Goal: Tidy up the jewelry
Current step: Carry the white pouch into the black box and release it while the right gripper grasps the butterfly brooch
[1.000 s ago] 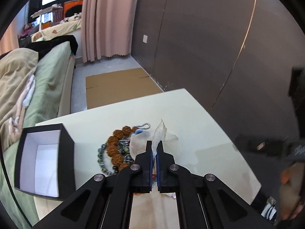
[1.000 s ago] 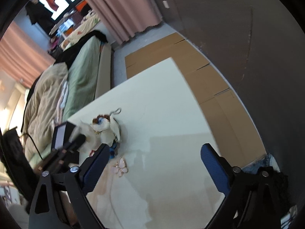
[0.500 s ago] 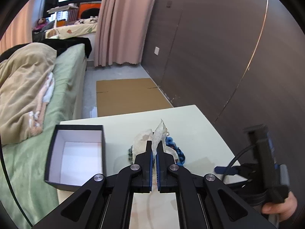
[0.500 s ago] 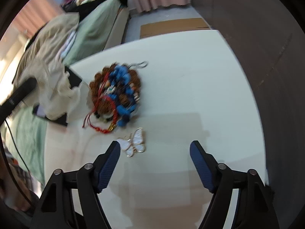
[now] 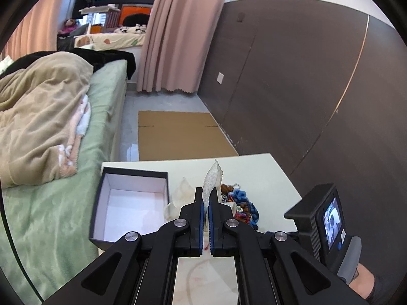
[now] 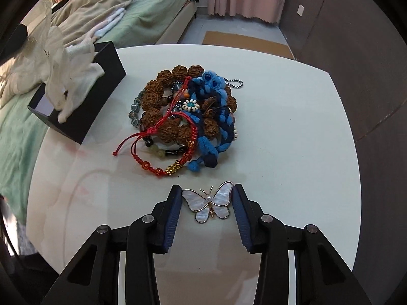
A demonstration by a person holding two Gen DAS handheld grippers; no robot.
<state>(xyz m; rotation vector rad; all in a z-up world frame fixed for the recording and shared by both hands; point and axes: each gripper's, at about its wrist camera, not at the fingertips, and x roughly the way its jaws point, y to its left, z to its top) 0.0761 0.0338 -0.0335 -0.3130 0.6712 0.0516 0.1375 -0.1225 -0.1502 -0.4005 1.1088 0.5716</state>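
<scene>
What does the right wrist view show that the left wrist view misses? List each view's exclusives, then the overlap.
Right wrist only: the butterfly brooch lying on the table between the closing right gripper, and the red cord bracelet in the pile.
Left wrist only: the white inside of the black box, and the left gripper shut on a sheer pouch.
Both: the box, the pouch, the jewelry pile, the table and the bed.

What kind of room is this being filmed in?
Most likely a bedroom in someone's home. A bed with a rumpled beige blanket stands right beside the white table, pink curtains hang to the floor by a window, and a heap of bracelets lies on the table.
</scene>
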